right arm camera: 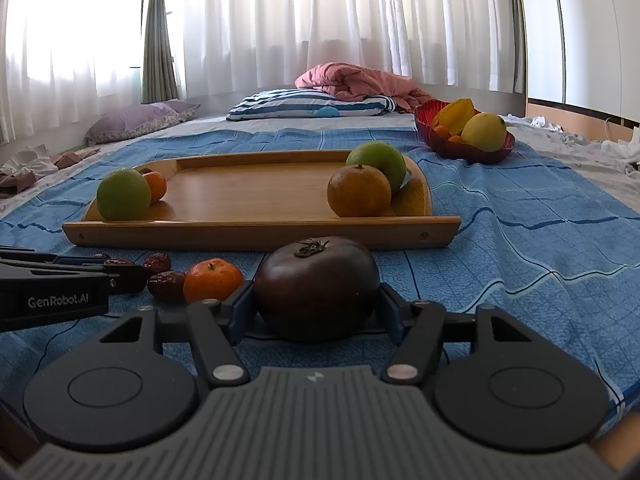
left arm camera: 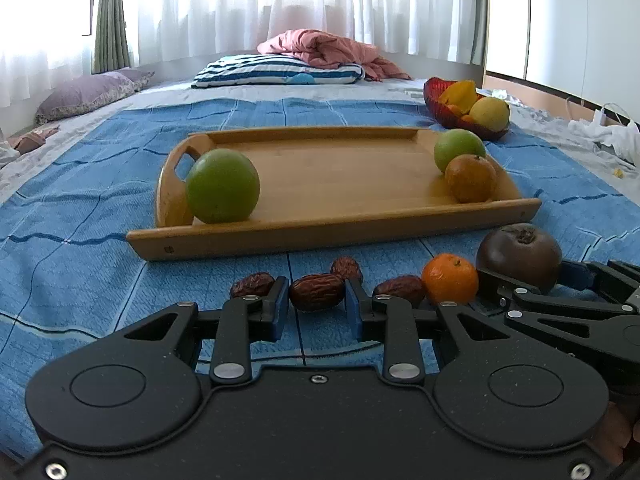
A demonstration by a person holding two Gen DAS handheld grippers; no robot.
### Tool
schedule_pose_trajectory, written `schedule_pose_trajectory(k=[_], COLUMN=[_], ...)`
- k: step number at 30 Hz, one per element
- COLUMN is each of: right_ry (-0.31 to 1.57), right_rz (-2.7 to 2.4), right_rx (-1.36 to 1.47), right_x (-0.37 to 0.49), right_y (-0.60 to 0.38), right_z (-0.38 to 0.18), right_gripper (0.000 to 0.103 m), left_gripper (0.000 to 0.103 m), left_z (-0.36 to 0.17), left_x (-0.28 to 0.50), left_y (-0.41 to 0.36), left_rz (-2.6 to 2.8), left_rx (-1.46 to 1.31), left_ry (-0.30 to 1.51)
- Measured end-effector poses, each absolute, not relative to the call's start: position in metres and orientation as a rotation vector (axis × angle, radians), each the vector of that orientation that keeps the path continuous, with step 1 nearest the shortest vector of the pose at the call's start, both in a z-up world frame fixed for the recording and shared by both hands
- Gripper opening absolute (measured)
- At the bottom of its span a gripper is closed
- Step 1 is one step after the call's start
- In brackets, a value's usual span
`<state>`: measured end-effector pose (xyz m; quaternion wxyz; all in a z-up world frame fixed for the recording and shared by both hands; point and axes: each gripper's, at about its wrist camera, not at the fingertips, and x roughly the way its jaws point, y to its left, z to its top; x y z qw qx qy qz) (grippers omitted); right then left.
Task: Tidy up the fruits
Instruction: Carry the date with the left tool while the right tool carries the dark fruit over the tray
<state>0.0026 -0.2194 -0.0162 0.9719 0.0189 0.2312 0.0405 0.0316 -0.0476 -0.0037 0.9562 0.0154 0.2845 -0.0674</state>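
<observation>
On the bed (right arm camera: 520,208) a tray (right arm camera: 260,236) lies crosswise, with 2 fruits at its left end (right arm camera: 124,199) and 2 at its right (right arm camera: 359,196). Behind it to the right sits a bowl (right arm camera: 464,148) holding fruit. Before the tray lie dates (left arm camera: 316,291), a mandarin (right arm camera: 213,280) to their right, then a tomato (right arm camera: 316,288) farther right. Pillows (right arm camera: 308,107) lie at the far end.

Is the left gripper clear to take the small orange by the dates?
Probably not yet: the left gripper is shut on a date, and the small orange sits tight against the right gripper.
</observation>
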Motion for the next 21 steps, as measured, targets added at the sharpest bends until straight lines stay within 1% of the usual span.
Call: schedule_pose_trajectory(k=[11,21], right_ry=[0.467,0.422], right_rz=[0.078,0.124], right_rx=[0.137,0.126], right_x=[0.006,0.03], right_y=[-0.229,-0.233], right_z=[-0.002,0.037], right_gripper=[0.065,0.065], left_gripper=[0.028,0.028], left_z=[0.019,0.055], left_x=[0.034,0.063], left_y=[-0.044,-0.029], left_rz=[-0.142,-0.147], left_rx=[0.042,0.002], left_ry=[0.537,0.518])
